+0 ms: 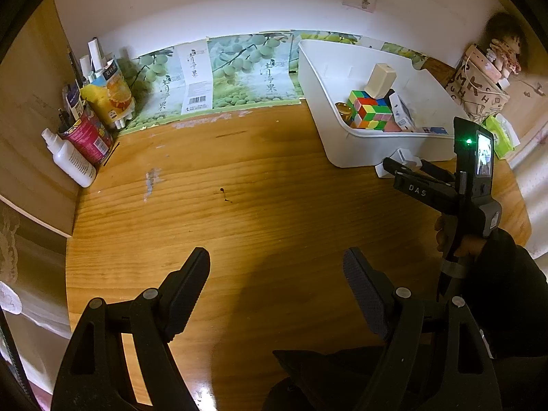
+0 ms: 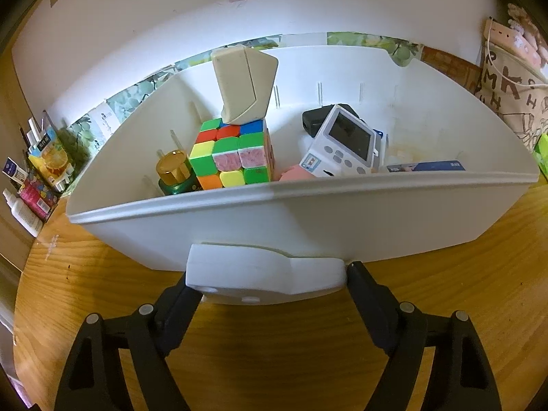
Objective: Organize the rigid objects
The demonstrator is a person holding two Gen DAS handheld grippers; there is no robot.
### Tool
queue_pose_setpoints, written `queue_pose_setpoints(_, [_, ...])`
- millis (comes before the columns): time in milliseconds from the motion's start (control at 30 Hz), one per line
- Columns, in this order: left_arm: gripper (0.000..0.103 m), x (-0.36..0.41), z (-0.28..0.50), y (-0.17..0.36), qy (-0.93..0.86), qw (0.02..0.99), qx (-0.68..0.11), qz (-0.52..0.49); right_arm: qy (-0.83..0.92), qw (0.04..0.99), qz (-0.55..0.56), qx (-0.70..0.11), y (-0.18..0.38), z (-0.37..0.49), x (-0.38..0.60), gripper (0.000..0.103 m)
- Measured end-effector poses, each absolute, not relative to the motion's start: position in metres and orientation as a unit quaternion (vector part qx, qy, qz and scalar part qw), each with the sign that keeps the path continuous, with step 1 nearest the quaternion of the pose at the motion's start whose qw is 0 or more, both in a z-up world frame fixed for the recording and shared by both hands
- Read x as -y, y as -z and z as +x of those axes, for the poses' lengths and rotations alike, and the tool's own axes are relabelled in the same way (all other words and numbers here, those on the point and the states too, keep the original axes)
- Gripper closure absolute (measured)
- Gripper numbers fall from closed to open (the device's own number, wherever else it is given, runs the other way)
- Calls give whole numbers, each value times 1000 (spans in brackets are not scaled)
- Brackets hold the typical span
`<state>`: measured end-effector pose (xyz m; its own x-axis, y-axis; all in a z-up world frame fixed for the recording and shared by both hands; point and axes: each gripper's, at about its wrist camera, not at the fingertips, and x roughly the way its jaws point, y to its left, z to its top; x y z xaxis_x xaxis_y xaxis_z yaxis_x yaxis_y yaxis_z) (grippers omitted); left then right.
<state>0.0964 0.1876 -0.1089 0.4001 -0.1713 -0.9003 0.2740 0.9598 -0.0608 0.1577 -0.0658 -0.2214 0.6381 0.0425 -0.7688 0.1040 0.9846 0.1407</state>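
Note:
A white plastic piece (image 2: 267, 267) lies on the wooden table right against the front wall of a white bin (image 2: 308, 212). My right gripper (image 2: 270, 279) is shut on it, one finger at each end. In the left wrist view the same gripper (image 1: 406, 163) and piece (image 1: 407, 154) show at the bin (image 1: 376, 144). Inside the bin are a colour cube (image 2: 236, 150) with a beige block (image 2: 245, 85) on top, a gold-capped green bottle (image 2: 173, 171) and a white device with a screen (image 2: 346, 144). My left gripper (image 1: 277, 257) hangs open over bare wood, with nothing between its fingers.
Cartons, tubes and a white spray bottle (image 1: 72, 161) crowd the back left corner against a wooden side panel. A lettered bag (image 1: 476, 92) and a green tissue pack (image 1: 503, 133) stand right of the bin. Green printed sheets (image 1: 239, 72) line the back wall.

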Motion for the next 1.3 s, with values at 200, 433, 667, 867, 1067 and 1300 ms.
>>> queue_pose_setpoints(200, [20, -183, 98, 108, 144, 835, -530, 47, 21, 903, 87, -421, 216, 152, 70, 19])
queue_pose_setpoints(433, [20, -167, 102, 107, 171, 829, -531, 42, 22, 908, 82, -410, 196, 138, 74, 19])
queue_pose_setpoints(667, [20, -137, 105, 109, 205, 816, -538, 38, 20, 921, 44, -386, 160, 119, 81, 43])
queue_pose_setpoints(867, [20, -119, 105, 111, 227, 807, -545, 28, 18, 926, 36, -375, 134, 119, 93, 43])
queue_pose_setpoints(1067, [20, -115, 112, 115, 222, 803, -553, 11, 23, 909, 67, -410, 138, 123, 110, 34])
queue_pose_setpoints(1300, [20, -119, 117, 118, 209, 802, -560, 3, 16, 894, 81, -441, 156, 126, 114, 23])
